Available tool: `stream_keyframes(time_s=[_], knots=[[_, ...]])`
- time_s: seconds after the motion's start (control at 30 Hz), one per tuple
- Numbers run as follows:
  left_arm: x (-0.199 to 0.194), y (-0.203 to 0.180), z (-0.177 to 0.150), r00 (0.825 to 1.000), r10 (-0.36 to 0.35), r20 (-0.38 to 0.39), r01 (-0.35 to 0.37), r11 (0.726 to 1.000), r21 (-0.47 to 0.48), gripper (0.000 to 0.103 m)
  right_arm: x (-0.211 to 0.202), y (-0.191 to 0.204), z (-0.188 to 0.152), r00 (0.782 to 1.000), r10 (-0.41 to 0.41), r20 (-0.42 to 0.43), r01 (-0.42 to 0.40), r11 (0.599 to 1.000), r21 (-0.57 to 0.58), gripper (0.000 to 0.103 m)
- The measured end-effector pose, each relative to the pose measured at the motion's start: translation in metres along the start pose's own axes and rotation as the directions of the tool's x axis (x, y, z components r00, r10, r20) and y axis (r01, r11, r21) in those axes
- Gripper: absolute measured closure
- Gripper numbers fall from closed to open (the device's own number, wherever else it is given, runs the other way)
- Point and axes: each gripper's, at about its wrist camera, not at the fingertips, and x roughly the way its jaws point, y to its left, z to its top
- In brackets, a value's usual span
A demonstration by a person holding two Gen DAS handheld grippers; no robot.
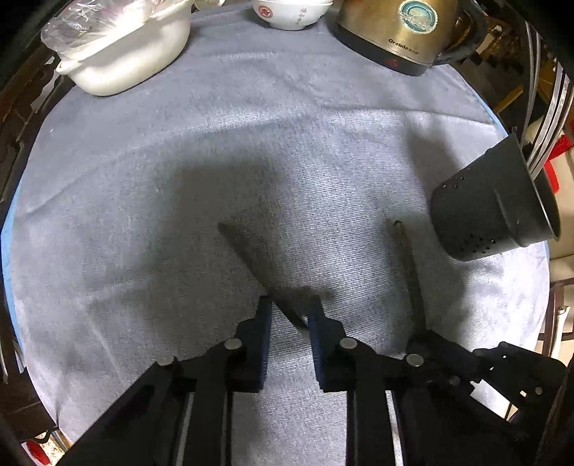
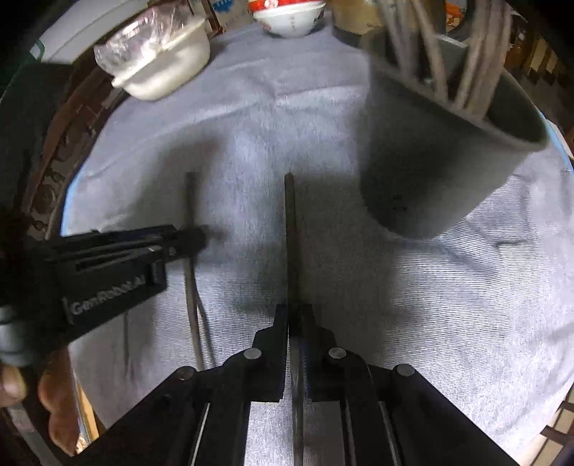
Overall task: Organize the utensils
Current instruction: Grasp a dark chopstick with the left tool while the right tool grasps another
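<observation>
Two dark chopsticks are on the grey cloth. My left gripper (image 1: 288, 312) is open, its jaws on either side of one chopstick (image 1: 251, 261) that lies on the cloth. It also shows in the right wrist view (image 2: 190, 236) over that chopstick (image 2: 190, 200). My right gripper (image 2: 295, 315) is shut on the other chopstick (image 2: 290, 229), which points forward. In the left wrist view this gripper (image 1: 419, 333) holds that chopstick (image 1: 407, 258) at the right. A dark perforated utensil holder (image 1: 495, 200) with several utensils stands at the right, close ahead of the right gripper (image 2: 441, 154).
A white pot with plastic wrap (image 1: 125, 46) stands at the back left, a white bowl (image 1: 290, 14) at the back middle, a brass kettle (image 1: 394, 32) at the back right. The grey cloth (image 1: 251, 143) covers a round table; its edge curves close on the left and right.
</observation>
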Motion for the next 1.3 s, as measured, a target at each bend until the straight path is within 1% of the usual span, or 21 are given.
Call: stream_keyframes(time_s=[0.1,0.23,0.33,0.47,0.57,0.63,0.73,0.77,0.8,0.93,1.03,1.2,1.3], knots=[[0.0,0.0,-0.001,1.0,-0.001,-0.005,0.001,1.0,0.007,0.092,0.001,0.003,0.0,1.0,-0.012,-0.001,0.012,1.0,-0.011,0.095],[-0.005,0.0,-0.001,1.0,-0.018,-0.014,0.018,1.0,-0.004,0.092,-0.002,-0.004,-0.006,1.0,-0.029,-0.006,0.028,0.999,-0.015,0.096],[-0.007,0.001,0.002,0.999,-0.024,-0.021,0.024,1.0,-0.012,0.092,-0.004,-0.007,-0.007,1.0,-0.019,-0.009,0.019,1.0,-0.005,0.096],[-0.004,0.001,0.007,0.999,-0.013,-0.043,0.012,1.0,-0.014,0.088,-0.005,-0.009,-0.007,1.0,-0.009,-0.007,0.009,1.0,0.005,0.095],[-0.006,-0.001,0.008,0.999,-0.007,-0.042,0.006,1.0,-0.016,0.082,-0.011,-0.021,-0.012,1.0,0.014,-0.007,-0.014,1.0,0.02,0.094],[-0.008,-0.005,0.008,0.999,-0.006,-0.038,0.006,1.0,-0.008,0.082,-0.011,-0.026,-0.007,1.0,0.024,-0.007,-0.024,0.999,0.026,0.094],[-0.009,-0.014,0.01,0.999,0.015,-0.03,-0.015,1.0,0.014,0.082,-0.01,-0.026,-0.008,1.0,0.023,-0.006,-0.023,1.0,0.019,0.094],[-0.009,-0.016,0.009,1.0,0.011,-0.028,-0.01,1.0,0.02,0.092,-0.011,-0.027,-0.009,1.0,0.025,-0.006,-0.025,0.999,0.021,0.094],[-0.009,-0.018,0.009,0.999,0.011,-0.031,-0.011,1.0,0.025,0.098,-0.01,-0.026,-0.009,1.0,0.026,-0.006,-0.026,0.999,0.022,0.095],[-0.014,-0.022,0.006,1.0,0.004,-0.015,-0.003,0.999,0.049,0.098,-0.011,-0.027,-0.011,0.999,0.033,-0.005,-0.033,0.999,0.022,0.096],[-0.023,-0.024,-0.001,1.0,-0.009,-0.013,0.01,0.998,0.057,0.098,-0.015,-0.029,-0.015,1.0,0.024,-0.011,-0.024,1.0,0.017,0.096],[-0.036,-0.022,-0.019,1.0,-0.016,0.002,0.016,0.997,0.073,0.098,-0.017,-0.031,-0.018,1.0,0.003,-0.025,-0.002,1.0,0.011,0.096],[-0.035,-0.02,-0.03,1.0,-0.017,0.006,0.016,0.997,0.076,0.098,-0.017,-0.03,-0.019,1.0,-0.001,-0.024,0.002,1.0,0.009,0.096]])
